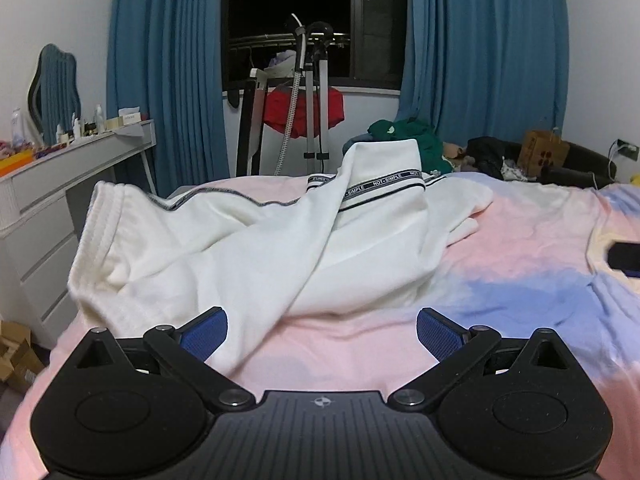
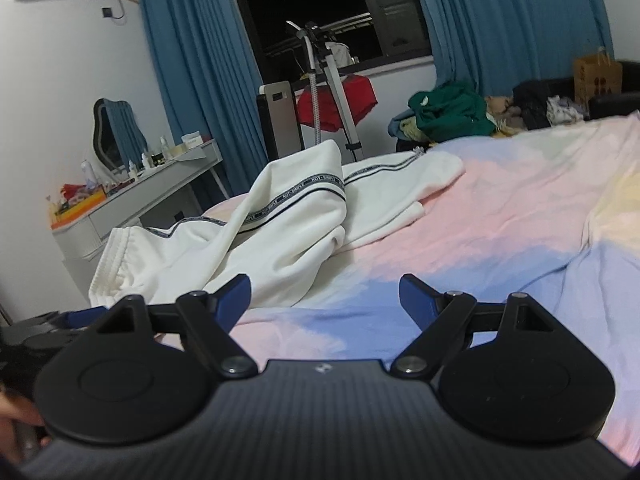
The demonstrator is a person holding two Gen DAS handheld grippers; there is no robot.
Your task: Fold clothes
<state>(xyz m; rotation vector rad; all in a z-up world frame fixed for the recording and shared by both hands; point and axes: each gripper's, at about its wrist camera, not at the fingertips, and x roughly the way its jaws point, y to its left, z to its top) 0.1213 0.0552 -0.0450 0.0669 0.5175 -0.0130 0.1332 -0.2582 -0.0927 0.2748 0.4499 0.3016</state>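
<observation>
— On the bed (image 1: 520,240), far left, white trousers (image 1: 248,248) lie rumpled, one leg humped over the other. Both sets of fingers gape, holding nothing.

— Risk?

— Left gripper (image 1: 322,334) may pinch two layers; right gripper (image 2: 325,300) could snag the sheet and drag it.

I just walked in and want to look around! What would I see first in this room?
You'd first see the white trousers lying crumpled on the pink and blue bed, toward its left side. Behind them, blue curtains frame a dark window. Up close, the left claw and right claw are both open over the bed, holding nothing.
</observation>
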